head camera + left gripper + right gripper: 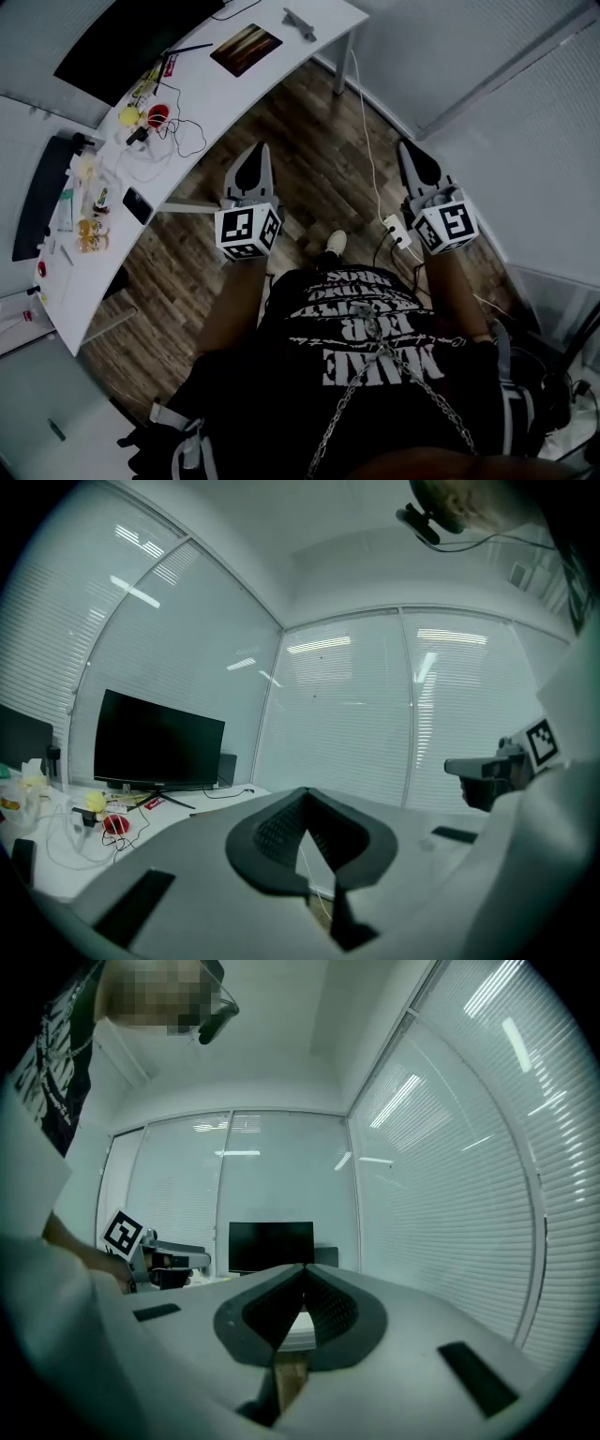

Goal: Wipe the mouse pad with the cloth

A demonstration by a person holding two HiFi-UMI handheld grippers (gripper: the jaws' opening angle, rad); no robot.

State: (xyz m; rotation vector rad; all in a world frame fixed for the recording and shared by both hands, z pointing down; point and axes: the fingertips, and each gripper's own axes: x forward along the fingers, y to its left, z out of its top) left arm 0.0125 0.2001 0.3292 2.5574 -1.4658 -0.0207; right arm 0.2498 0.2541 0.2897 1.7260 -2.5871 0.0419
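Monitor (131,37) partly beyond top edge; mouse pad (246,49) print indistinct.

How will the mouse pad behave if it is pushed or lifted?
The mouse pad lies thin and flat on the desk, so it probably flops when lifted by an edge. It looks light; a push may slide it.

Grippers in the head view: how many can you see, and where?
2. The left gripper is over the wood floor beside the white desk; the right gripper is over the floor near the power strip. None hidden.
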